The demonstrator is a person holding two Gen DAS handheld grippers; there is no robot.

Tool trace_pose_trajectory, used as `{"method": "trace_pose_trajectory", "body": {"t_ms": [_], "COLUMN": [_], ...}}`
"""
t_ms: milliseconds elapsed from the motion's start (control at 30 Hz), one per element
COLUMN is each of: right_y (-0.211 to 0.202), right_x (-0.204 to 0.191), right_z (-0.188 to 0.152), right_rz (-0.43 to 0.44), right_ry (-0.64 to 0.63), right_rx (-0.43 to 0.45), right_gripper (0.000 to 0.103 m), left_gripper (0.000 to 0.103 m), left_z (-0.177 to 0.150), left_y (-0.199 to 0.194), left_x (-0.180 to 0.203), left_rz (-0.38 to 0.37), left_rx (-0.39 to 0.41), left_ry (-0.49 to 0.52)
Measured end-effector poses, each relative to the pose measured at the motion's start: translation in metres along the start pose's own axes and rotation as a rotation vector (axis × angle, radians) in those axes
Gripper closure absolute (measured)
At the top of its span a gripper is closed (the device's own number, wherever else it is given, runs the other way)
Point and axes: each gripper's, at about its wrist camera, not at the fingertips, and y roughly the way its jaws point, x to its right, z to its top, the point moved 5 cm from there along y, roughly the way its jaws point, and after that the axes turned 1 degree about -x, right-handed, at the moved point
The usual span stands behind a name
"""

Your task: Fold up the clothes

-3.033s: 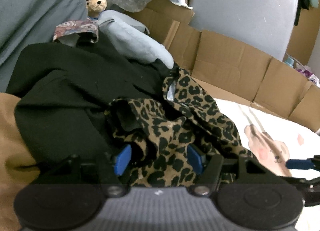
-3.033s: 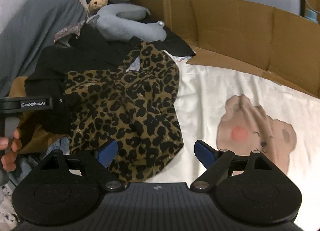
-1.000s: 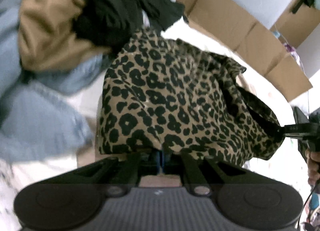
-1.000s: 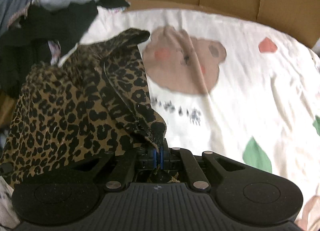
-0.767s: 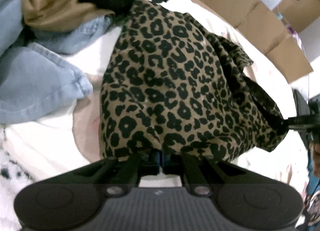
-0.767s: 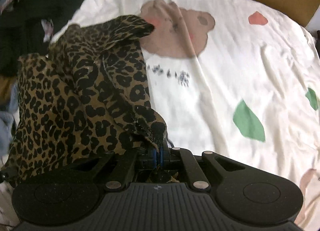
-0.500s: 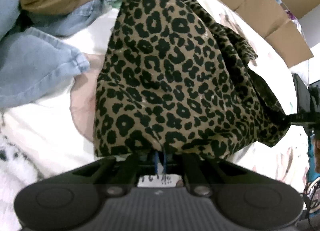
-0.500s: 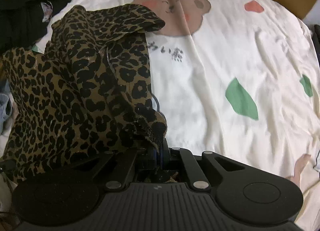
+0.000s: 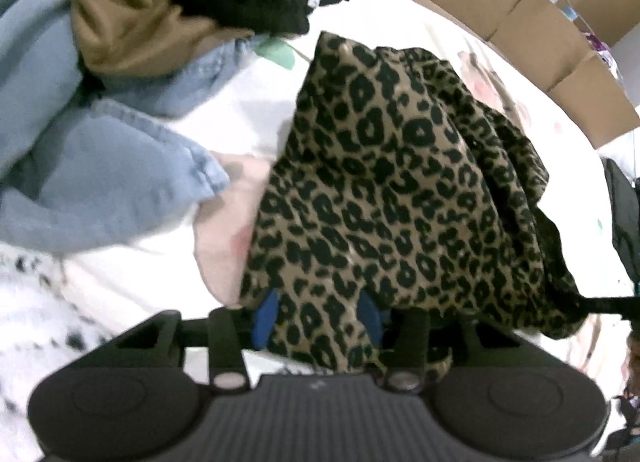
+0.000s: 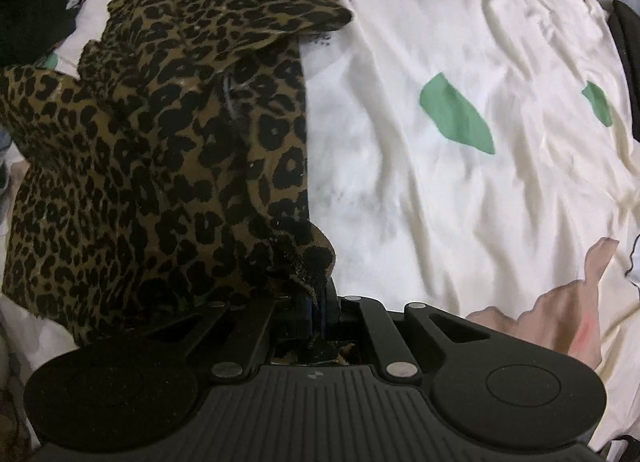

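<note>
The room light is soft and bright. The white bedsheet [image 10: 460, 189] glows almost too white, with gentle grey shadows in its wrinkles. The left view looks fuzzy, mostly on the blue jeans [image 9: 92, 181] at the side. Both views bend round at the edges. The right view looks sharper.

Leopard-print garment [image 9: 400, 189] drapes over left gripper [image 9: 318, 316], hiding most of its blue pads. Garment's left side cut off in right wrist view. Denim pile [image 9: 92, 165] blurred, cropped at frame edge.
</note>
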Motion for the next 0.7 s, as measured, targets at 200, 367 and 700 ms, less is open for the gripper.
{"method": "trace_pose_trajectory", "body": {"t_ms": [200,367,700], "right_y": [-0.029,-0.055,-0.068], "right_x": [0.002,0.005,0.003], "right_z": [0.025,0.046,0.121], "right_rz": [0.002,0.008,-0.024], "right_ry": [-0.026,-0.049,-0.122], "right_rx": [0.066,0.125,0.262], "right_gripper": [0.078,0.060,0.056], "left_gripper": [0.050,0.048,0.045], "left_z": [0.037,0.072,0.151], "left_y": [-0.006,-0.007,-0.001], "left_x": [-0.005,-0.001,0.018], "left_rz": [0.005,0.002,0.007], "left_rx": [0.061,0.131,0.227], "left_ry": [0.015,0.025,0.028]}}
